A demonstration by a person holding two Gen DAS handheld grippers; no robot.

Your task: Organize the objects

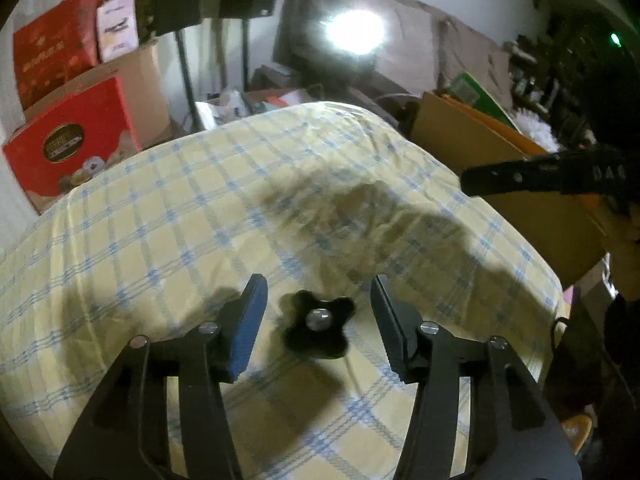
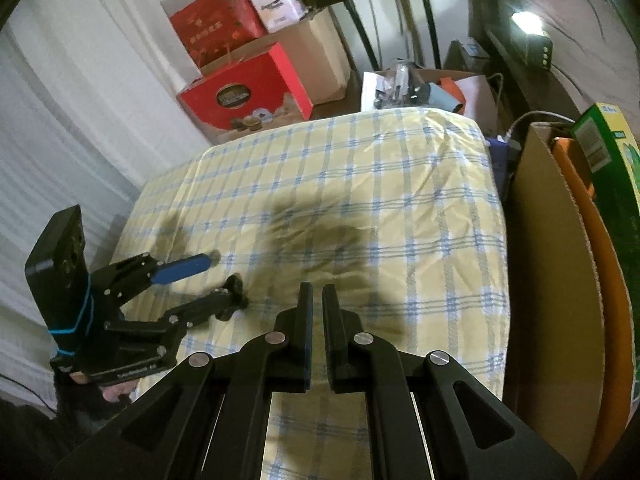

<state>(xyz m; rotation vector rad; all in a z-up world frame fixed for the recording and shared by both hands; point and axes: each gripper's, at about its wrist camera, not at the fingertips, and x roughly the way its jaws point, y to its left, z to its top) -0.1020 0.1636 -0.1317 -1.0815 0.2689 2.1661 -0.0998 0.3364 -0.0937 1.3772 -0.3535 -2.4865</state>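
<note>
A black star-shaped knob (image 1: 318, 326) with a silver screw at its centre lies on the yellow and blue checked cloth (image 1: 200, 208). My left gripper (image 1: 318, 284) stands open around it, the blue pad to its left and the black pad to its right, neither touching it. From the right wrist view the left gripper (image 2: 222, 280) sits low at the left with the knob (image 2: 237, 293) at its black fingertip. My right gripper (image 2: 318, 290) is shut with nothing in it, above the cloth (image 2: 400, 200). Its closed tips (image 1: 470, 180) reach in from the right edge.
Red gift boxes (image 1: 68, 148) and cardboard cartons (image 2: 316, 56) are stacked behind the cloth on the left. Speaker stands (image 1: 182, 52) and a bright lamp (image 1: 354, 32) stand at the back. A tall cardboard box (image 2: 560, 260) with a green box (image 2: 612, 160) borders the right side.
</note>
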